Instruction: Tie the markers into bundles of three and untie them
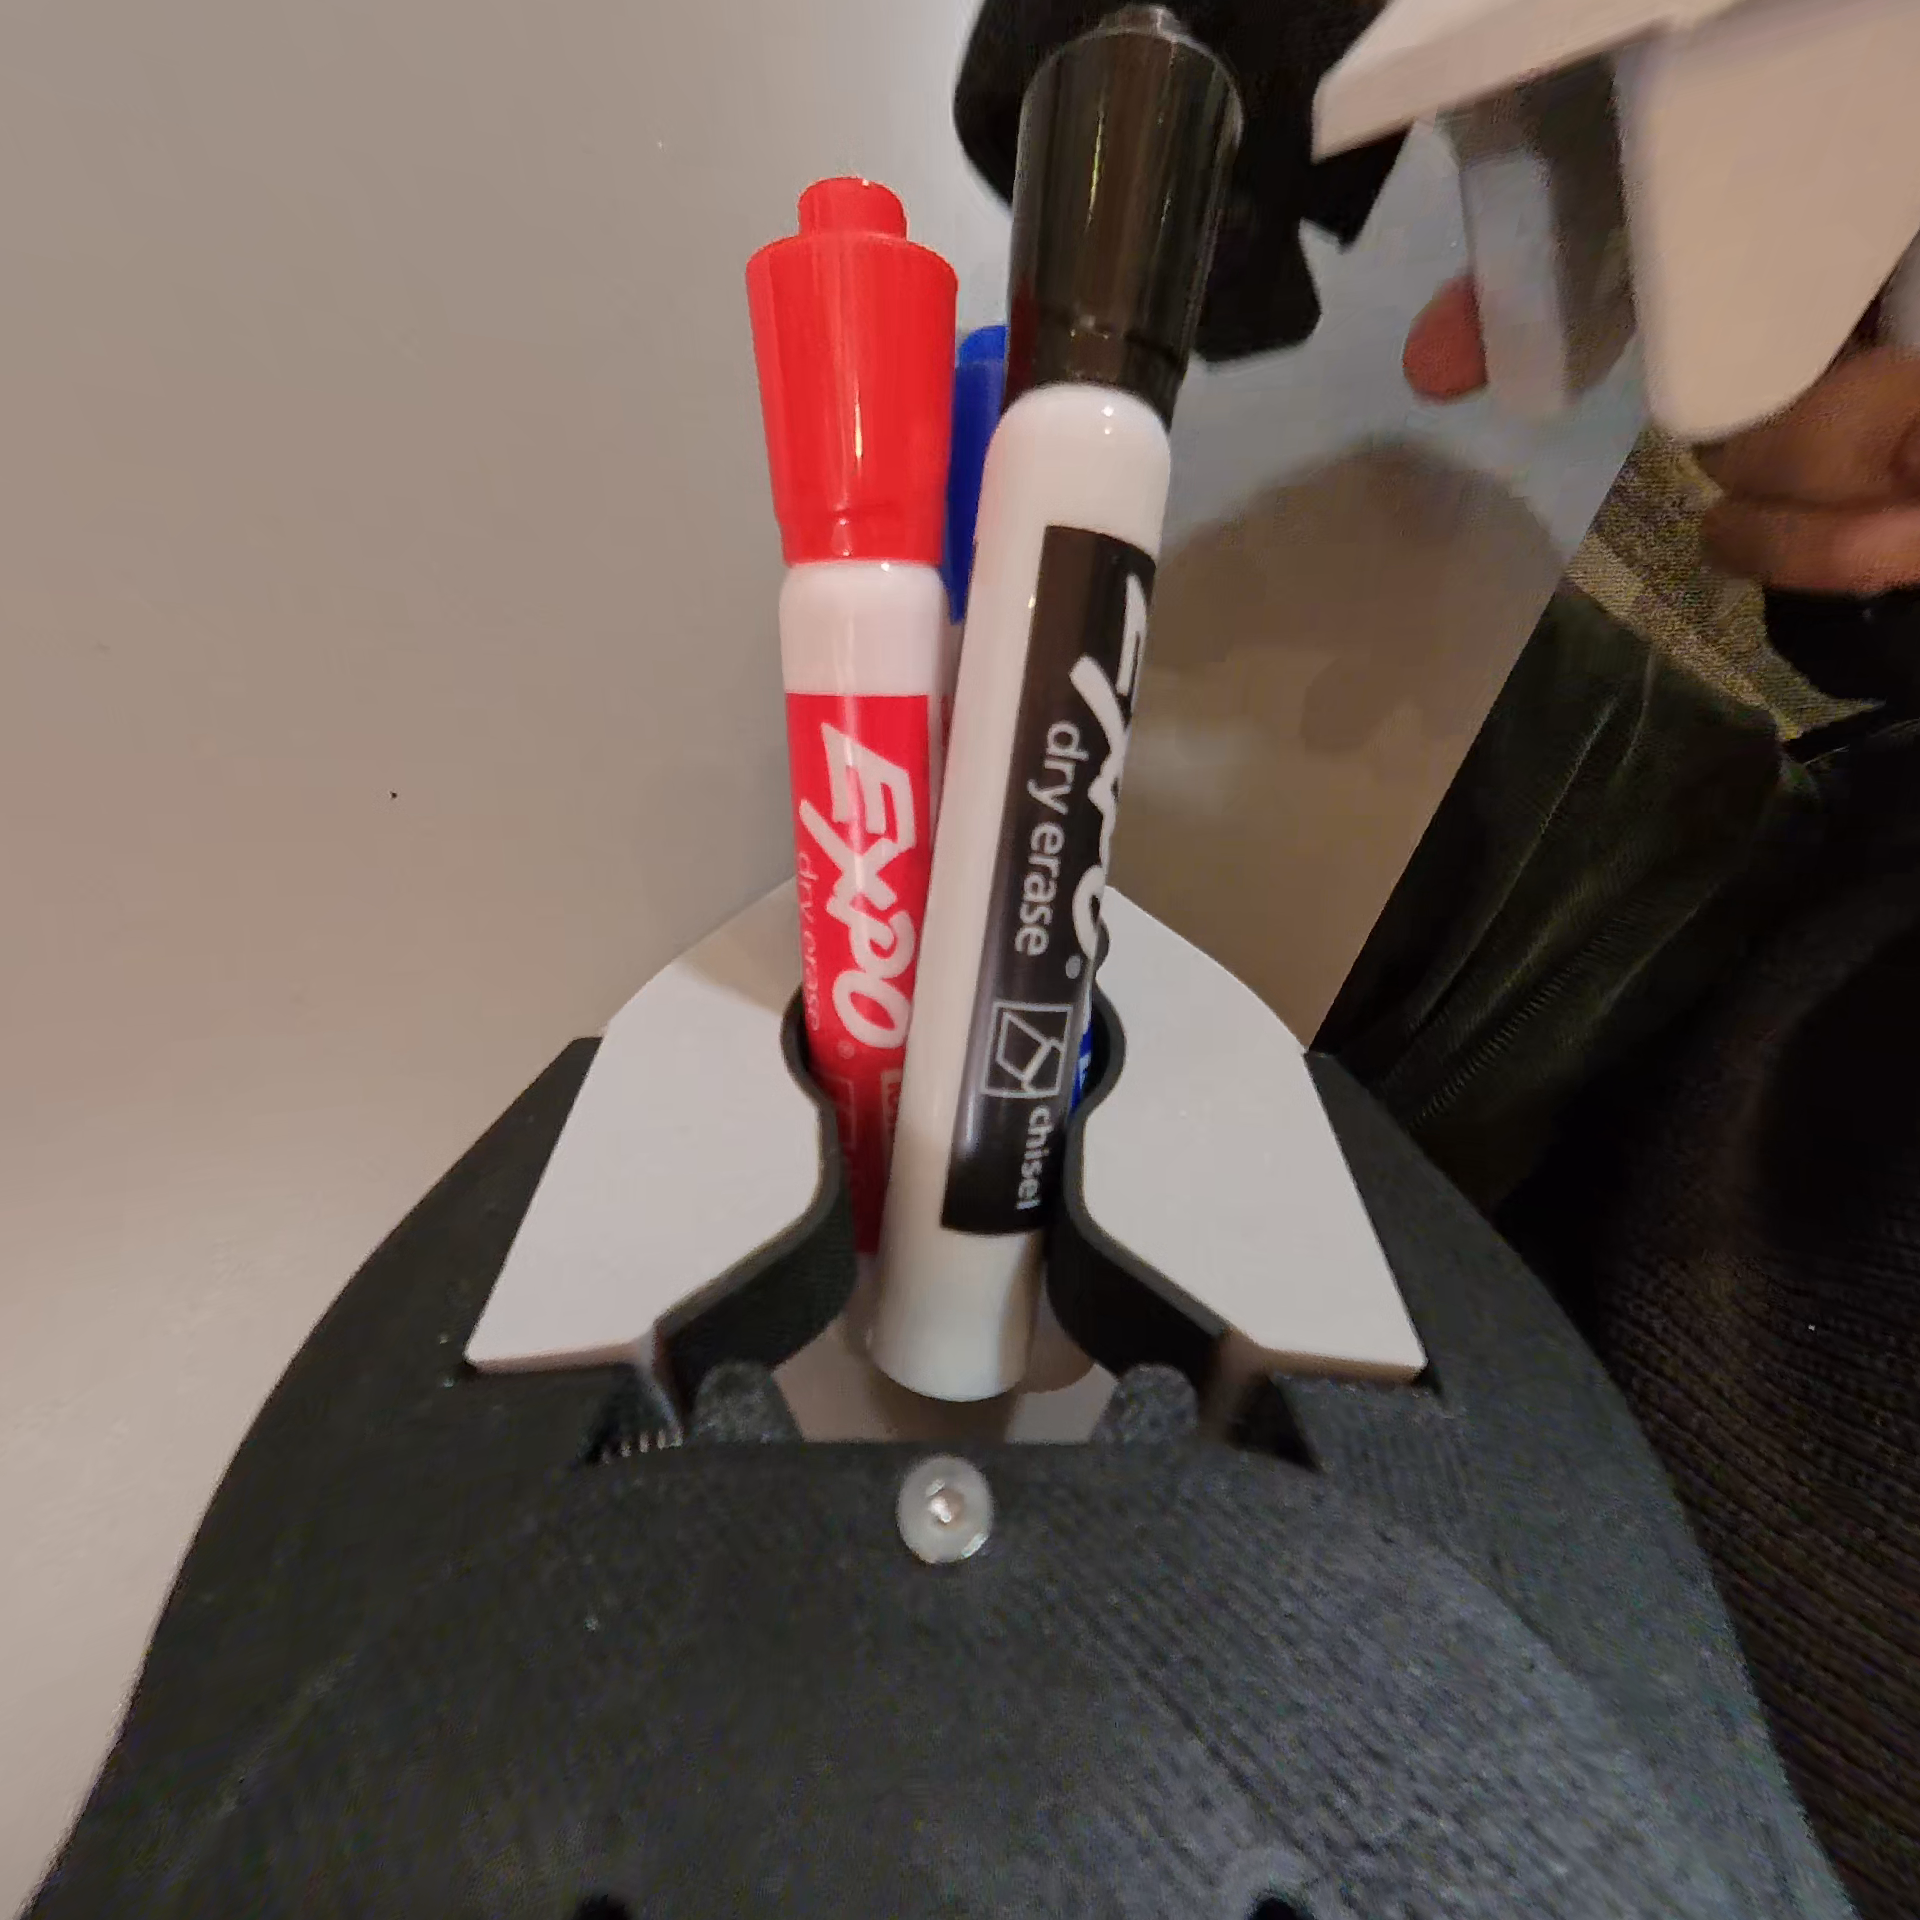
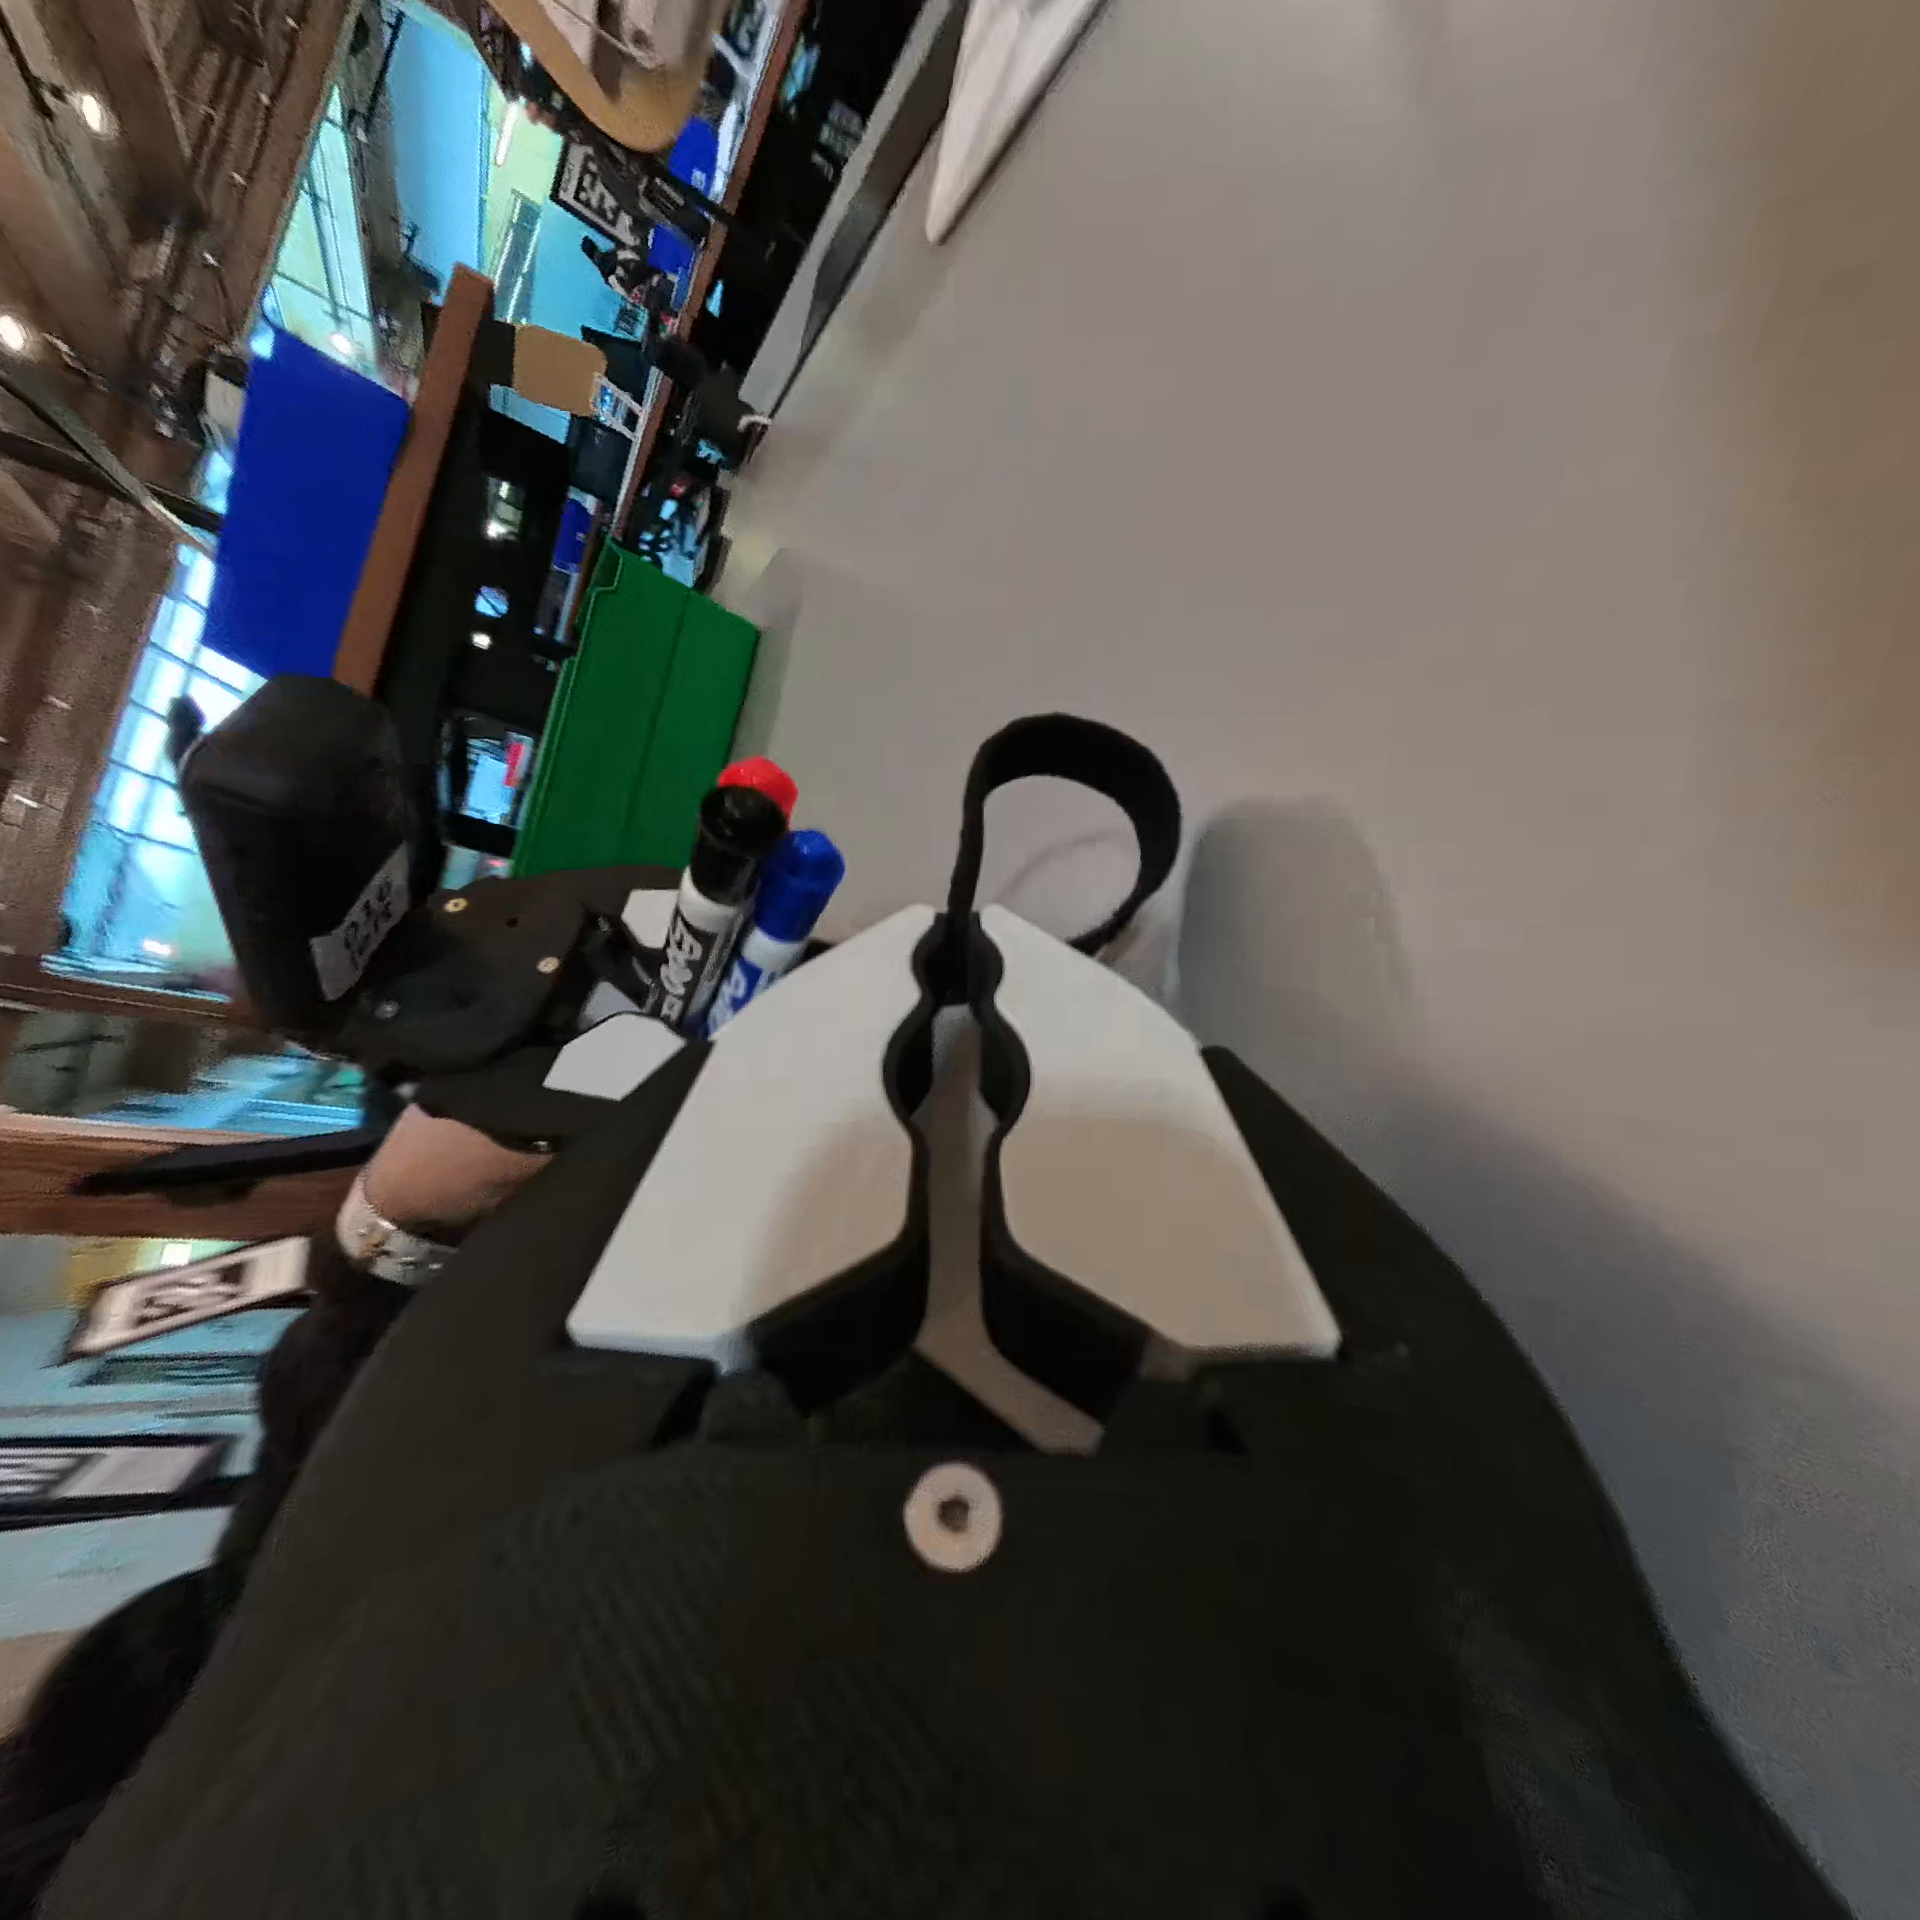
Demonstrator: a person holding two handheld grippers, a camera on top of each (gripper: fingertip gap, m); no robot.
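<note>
My left gripper (image 1: 948, 987) is shut on three markers held together: a red-capped marker (image 1: 857, 582), a black-capped marker (image 1: 1060, 748) in front, and a blue one (image 1: 977, 416) mostly hidden behind them. My right gripper (image 2: 956, 925) is shut on a black strap (image 2: 1070, 790) that curls into an open loop beyond its fingertips. In the right wrist view the left gripper (image 2: 623, 997) shows to the left with the black marker (image 2: 717, 904), blue marker (image 2: 784, 925) and red cap (image 2: 758, 784) sticking out. The right gripper shows blurred at the upper right of the left wrist view (image 1: 1558, 156), with the strap (image 1: 1247, 239) behind the black cap.
A pale grey table surface (image 1: 364, 623) lies under both grippers. A green folder-like case (image 2: 644, 707) stands at the table's far edge. A person's hand (image 1: 1829, 499) holds the right gripper, and a dark sleeve (image 1: 1558, 883) lies at the right. About 11 cm separates my left fingertips from my right.
</note>
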